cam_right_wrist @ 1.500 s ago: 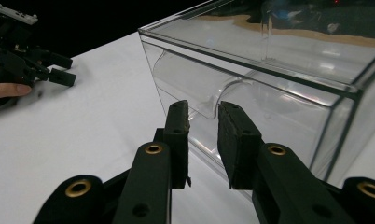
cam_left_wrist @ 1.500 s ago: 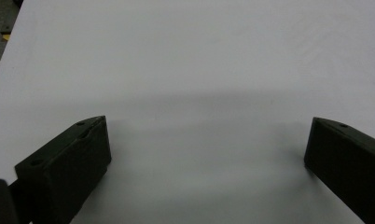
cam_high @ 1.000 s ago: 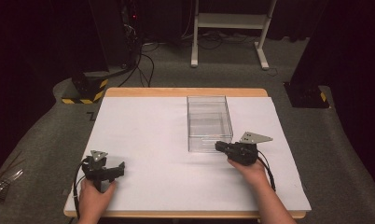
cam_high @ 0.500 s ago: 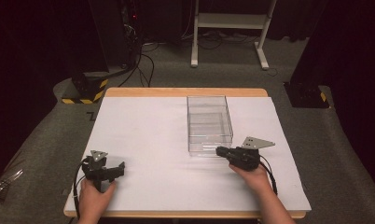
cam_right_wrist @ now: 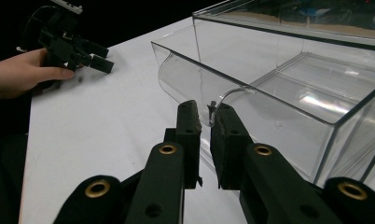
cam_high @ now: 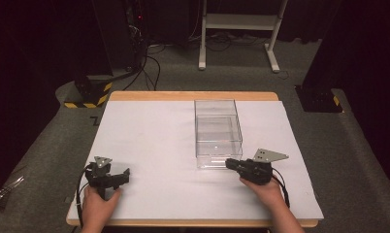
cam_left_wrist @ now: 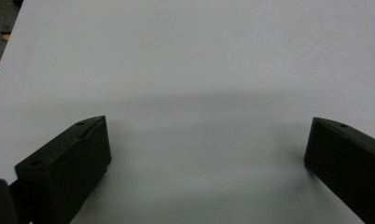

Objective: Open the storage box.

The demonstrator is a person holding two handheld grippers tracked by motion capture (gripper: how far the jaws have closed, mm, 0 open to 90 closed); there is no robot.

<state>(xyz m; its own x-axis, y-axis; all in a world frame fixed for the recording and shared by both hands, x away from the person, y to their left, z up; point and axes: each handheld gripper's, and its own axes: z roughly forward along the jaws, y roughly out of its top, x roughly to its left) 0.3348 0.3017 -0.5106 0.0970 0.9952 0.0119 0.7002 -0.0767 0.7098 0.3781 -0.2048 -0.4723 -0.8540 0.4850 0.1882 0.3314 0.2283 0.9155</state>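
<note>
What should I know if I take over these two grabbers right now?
Right gripper: jaws nearly shut around the curved front lip of the clear plastic drawer box, which stands right of centre on the white table.
Left gripper: open, holding nothing, near the front left edge.
Done: the lip is reached.
Left: probably sliding the drawer out; the other hand may need to steady the box.

Probably a lab: black curtains (cam_high: pixel 38 48); cabled equipment rack (cam_high: pixel 130 29); hazard-striped base (cam_high: pixel 89 92).

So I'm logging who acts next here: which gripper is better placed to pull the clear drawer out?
Right. The right gripper has its jaws nearly closed at the clear drawer's front lip, while the left gripper sits open on bare white table, far off.
</note>
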